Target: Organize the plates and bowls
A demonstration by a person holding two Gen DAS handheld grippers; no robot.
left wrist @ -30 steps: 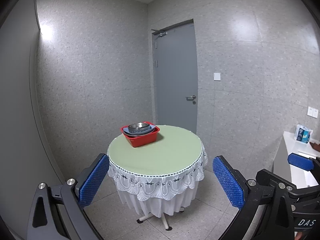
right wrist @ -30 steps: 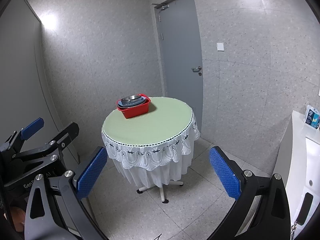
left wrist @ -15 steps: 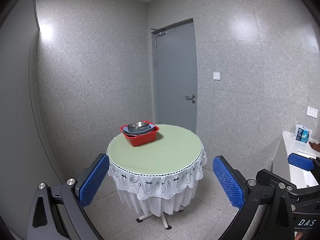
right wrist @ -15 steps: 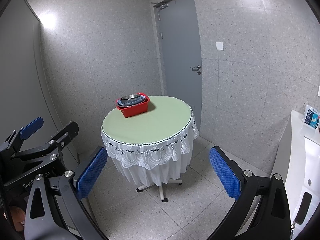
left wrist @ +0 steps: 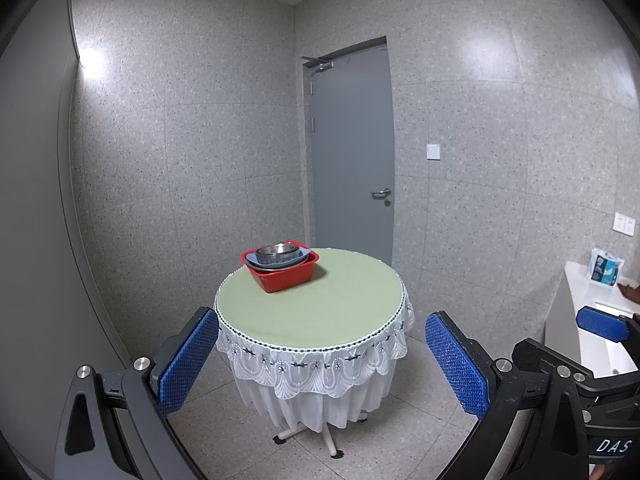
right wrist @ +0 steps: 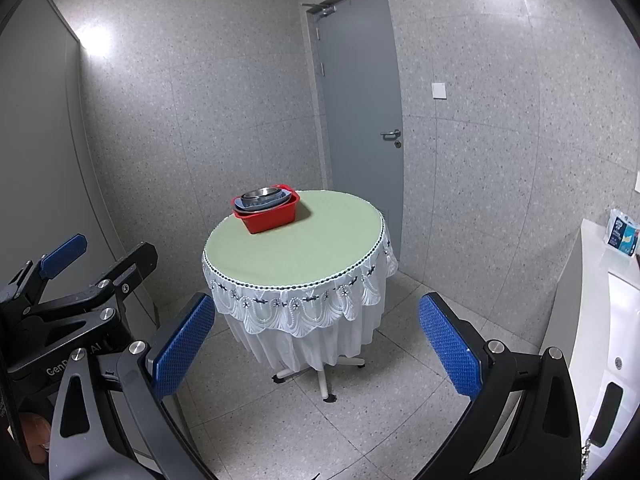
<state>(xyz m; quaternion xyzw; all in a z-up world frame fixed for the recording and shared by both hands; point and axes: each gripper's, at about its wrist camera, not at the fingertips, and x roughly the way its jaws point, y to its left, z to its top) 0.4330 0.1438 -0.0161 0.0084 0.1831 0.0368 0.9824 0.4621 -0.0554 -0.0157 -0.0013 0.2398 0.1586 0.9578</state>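
Note:
A red plastic basin (left wrist: 285, 276) sits at the far left of a round table (left wrist: 320, 312) with a green top and white lace skirt. In it lie a blue plate (left wrist: 276, 261) and a steel bowl (left wrist: 278, 250), stacked. The basin also shows in the right wrist view (right wrist: 269, 218), with the steel bowl (right wrist: 261, 193) on top. My left gripper (left wrist: 322, 360) is open and empty, well short of the table. My right gripper (right wrist: 316, 340) is open and empty, also back from the table (right wrist: 296, 252).
A grey shut door (left wrist: 354, 148) stands behind the table. A white counter (left wrist: 588, 320) with a blue-and-white packet (left wrist: 606, 268) is at the right. The table stands on a metal foot (right wrist: 320, 376) on a tiled floor. Grey walls close in on the left.
Both views have shifted slightly; the table and basin sit a touch higher in the right wrist view. Both grippers stay open and empty.

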